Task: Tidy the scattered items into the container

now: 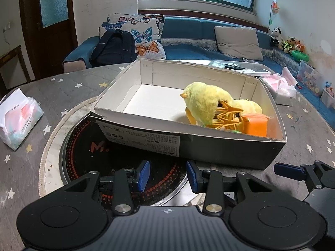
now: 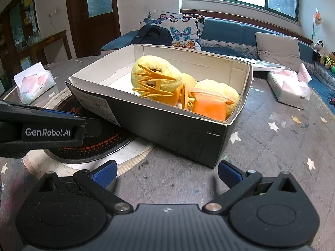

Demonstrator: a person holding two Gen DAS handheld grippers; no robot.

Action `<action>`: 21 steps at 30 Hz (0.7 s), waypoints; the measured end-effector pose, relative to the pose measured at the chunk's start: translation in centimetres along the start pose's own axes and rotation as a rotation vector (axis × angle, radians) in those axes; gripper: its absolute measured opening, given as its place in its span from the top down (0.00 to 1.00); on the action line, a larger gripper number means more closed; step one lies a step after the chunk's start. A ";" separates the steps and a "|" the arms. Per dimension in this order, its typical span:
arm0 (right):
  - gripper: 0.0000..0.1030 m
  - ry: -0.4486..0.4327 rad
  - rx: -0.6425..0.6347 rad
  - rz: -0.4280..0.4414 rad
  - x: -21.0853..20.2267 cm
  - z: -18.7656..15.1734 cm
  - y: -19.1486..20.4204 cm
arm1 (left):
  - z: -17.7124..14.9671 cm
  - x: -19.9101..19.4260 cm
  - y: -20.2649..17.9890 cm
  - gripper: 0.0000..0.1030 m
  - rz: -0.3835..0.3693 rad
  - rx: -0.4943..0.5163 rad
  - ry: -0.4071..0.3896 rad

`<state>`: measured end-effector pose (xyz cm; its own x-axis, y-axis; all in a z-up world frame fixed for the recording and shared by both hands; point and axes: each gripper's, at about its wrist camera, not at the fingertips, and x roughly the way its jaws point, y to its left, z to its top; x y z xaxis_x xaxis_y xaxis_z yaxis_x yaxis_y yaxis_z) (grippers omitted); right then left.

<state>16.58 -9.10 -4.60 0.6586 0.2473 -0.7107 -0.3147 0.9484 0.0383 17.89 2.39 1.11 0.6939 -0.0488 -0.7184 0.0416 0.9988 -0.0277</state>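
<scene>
Left wrist view: the left gripper (image 1: 167, 177) hangs just in front of the box's (image 1: 209, 146) near long wall, over the black round hotplate (image 1: 83, 152) set into the table (image 1: 41, 96), with its jaws standing wide and nothing between the blue pads (image 1: 144, 175). The box is the landmark; its long axis runs from near right to far left across this view. Inside it, at the right-hand end, lie a yellow plush toy (image 1: 205, 102), an orange hair clip (image 1: 229, 115) and an orange packet (image 1: 256, 126); the left-hand end of the box floor is bare. A tissue pack (image 1: 18, 117) lies on the table well to the left of the box, and a second tissue pack (image 1: 280, 90) lies beyond the box's right end. Right wrist view: the right gripper (image 2: 166, 174) hangs just before the box's near corner (image 2: 217, 146), jaws wide and empty. The same toy, clip and packet sit in the box's near right end. Judgement: no loose task item shows on the table near either gripper, so the tidying looks finished or nearly so. If the tissue packs count, the left one lies nearer the left hand and the right one nearer the right hand.
</scene>
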 end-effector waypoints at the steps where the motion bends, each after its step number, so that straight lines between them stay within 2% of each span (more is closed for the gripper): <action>1: 0.00 0.000 0.002 0.000 0.0 0.0 0.0 | 0.1 0.1 0.0 0.60 0.000 0.002 0.000; 12: 0.00 0.015 0.025 -0.006 0.8 0.5 -0.6 | 0.7 1.3 -0.5 0.60 -0.010 0.023 0.015; 21: 0.00 0.016 0.046 -0.016 1.2 0.8 -1.1 | 1.4 1.8 -0.7 0.63 -0.023 0.035 -0.005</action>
